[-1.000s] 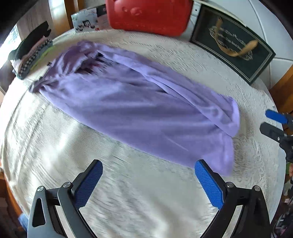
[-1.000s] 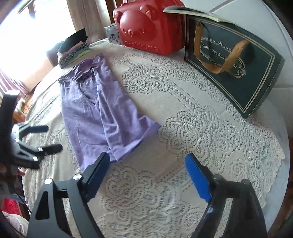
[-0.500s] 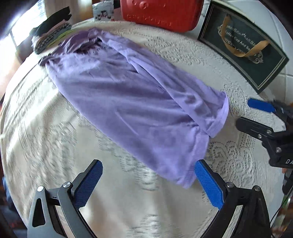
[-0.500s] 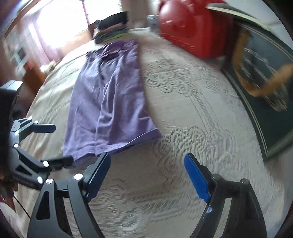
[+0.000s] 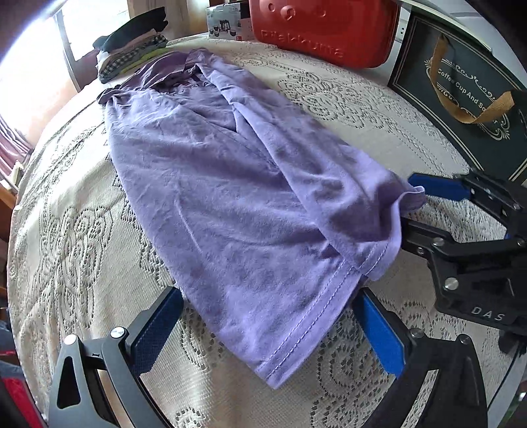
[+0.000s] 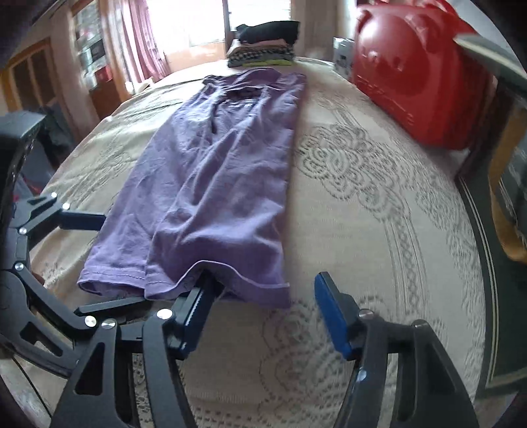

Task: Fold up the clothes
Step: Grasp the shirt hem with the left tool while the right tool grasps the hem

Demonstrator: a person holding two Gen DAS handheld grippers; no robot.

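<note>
Across the middle of the lace-covered table [image 5: 82, 230] I see the purple shirt [image 5: 230, 197] lying lengthwise, folded narrow, collar toward the far edge and hem at the near edge. Along the far edge sit a red case [image 5: 322, 29], a dark gift bag [image 5: 467, 108] and a pile of folded clothes [image 6: 263, 46]; only my left view reads the bag's lettering, only my right view shows the curtained window. My left gripper [image 5: 273, 332] stands open, its fingers straddling the hem's near corner without pressing it. My right gripper [image 6: 263, 312] is closing: one finger has slid under the hem's other corner, the other finger stands clear on bare lace.
</note>
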